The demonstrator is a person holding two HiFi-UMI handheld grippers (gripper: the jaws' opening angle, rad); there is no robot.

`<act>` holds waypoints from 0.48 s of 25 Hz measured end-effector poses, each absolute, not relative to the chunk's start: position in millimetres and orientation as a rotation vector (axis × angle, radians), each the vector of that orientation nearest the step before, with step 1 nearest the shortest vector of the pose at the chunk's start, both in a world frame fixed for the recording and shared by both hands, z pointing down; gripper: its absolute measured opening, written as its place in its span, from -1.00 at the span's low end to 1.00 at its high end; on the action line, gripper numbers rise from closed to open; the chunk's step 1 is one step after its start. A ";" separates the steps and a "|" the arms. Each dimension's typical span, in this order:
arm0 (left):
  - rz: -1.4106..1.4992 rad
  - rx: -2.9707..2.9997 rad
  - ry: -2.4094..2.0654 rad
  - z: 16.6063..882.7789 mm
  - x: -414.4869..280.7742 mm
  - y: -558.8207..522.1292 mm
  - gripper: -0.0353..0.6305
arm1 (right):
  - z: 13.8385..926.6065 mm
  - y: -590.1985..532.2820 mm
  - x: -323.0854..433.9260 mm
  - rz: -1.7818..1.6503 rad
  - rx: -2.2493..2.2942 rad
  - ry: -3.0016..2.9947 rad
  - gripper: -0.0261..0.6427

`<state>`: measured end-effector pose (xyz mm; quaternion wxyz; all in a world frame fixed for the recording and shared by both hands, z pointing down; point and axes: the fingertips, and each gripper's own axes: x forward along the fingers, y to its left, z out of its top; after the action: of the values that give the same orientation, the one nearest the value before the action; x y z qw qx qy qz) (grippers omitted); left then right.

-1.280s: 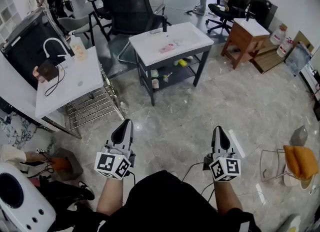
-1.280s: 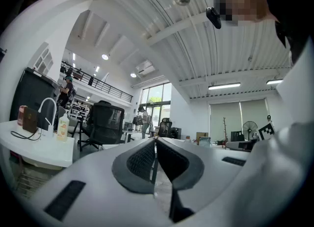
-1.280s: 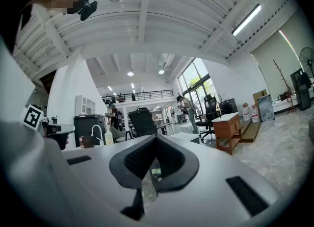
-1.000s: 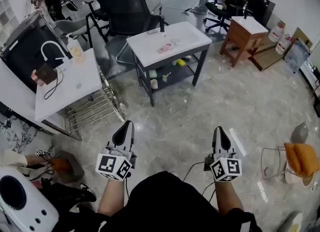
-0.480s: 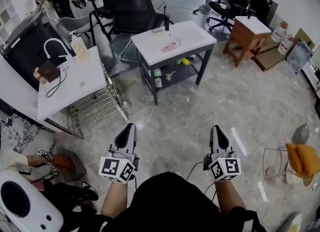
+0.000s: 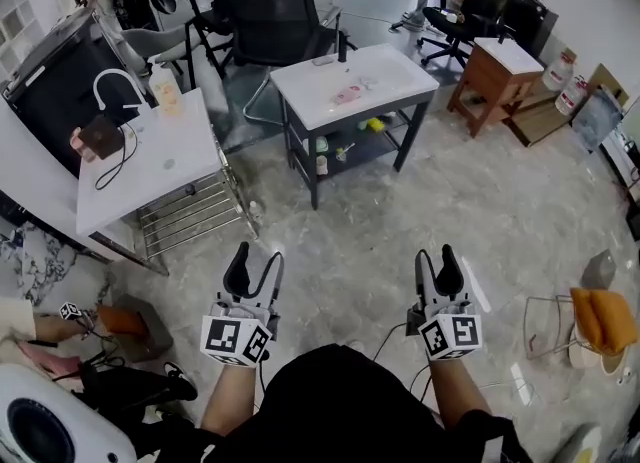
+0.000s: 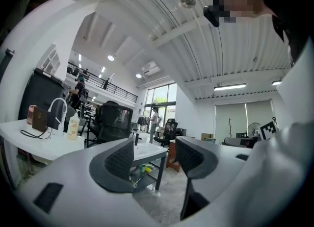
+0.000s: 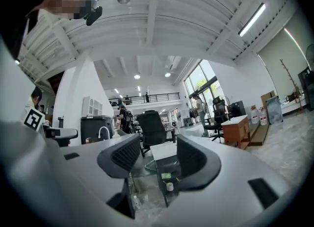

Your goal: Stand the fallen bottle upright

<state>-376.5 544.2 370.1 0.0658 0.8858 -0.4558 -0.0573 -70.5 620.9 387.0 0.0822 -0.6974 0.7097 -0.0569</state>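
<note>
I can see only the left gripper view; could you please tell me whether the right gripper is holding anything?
Observer: No, the right gripper is empty, its jaws opening with nothing between them.
Operator: Thank you. How near is the white-topped table with the dark frame?
Observer: In the head view the left gripper, jaws also opening and empty, and the right one hang over grey marble-patterned floor, well short of that table.
Operator: Is anything lying on its top?
Observer: A small flat pink object lies near the middle; I cannot tell what it is.
</note>
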 end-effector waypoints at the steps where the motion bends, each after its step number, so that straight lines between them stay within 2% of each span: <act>1: -0.173 2.676 -1.370 370.0 -379.2 545.1 -0.06 | 386.3 622.8 -71.3 -0.164 -2.096 2.106 -0.22; 12: -0.132 2.675 -1.285 394.4 -394.1 551.6 -0.02 | 404.2 627.1 -92.2 -0.221 -2.150 2.114 -0.18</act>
<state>-394.1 551.6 394.4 0.0853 0.8973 -0.4309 -0.0444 -92.2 627.1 404.2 0.0592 -0.7098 0.6981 -0.0728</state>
